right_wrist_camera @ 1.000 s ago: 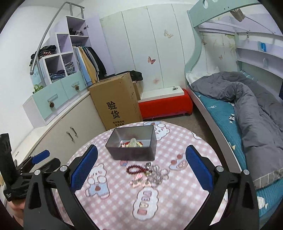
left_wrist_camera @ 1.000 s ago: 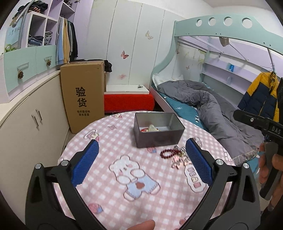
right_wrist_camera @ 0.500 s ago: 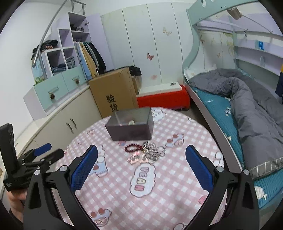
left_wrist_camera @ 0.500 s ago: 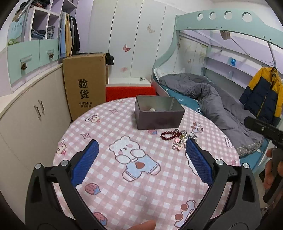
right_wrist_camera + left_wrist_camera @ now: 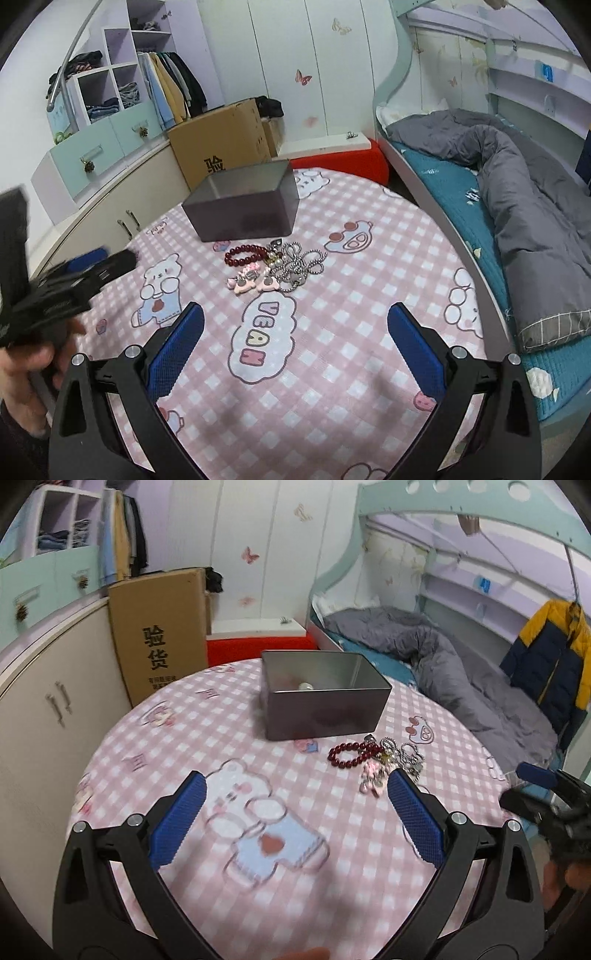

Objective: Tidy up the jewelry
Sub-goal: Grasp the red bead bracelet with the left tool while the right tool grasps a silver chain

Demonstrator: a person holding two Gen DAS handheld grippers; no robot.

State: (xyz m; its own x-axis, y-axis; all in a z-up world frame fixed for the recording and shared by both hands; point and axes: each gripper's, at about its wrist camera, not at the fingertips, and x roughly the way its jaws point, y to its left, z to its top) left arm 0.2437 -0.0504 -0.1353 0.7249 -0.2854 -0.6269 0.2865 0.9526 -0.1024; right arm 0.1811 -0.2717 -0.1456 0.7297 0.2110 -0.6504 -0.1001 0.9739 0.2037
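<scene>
Background: brown cardboard box (image 5: 162, 635) with black printed characters, left of centre, against cream cabinets (image 5: 44, 709). Red bench (image 5: 343, 160) behind the table. Grey duvet (image 5: 535, 206) on teal mattress, right. Yellow-navy jacket (image 5: 550, 661) hanging, far right.

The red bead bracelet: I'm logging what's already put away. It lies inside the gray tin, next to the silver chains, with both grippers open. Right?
Not quite. The bracelet lies on the tablecloth in front of the tin, not inside it, as the right wrist view shows. It is next to the chains, and both the left gripper and right gripper are open.
</scene>
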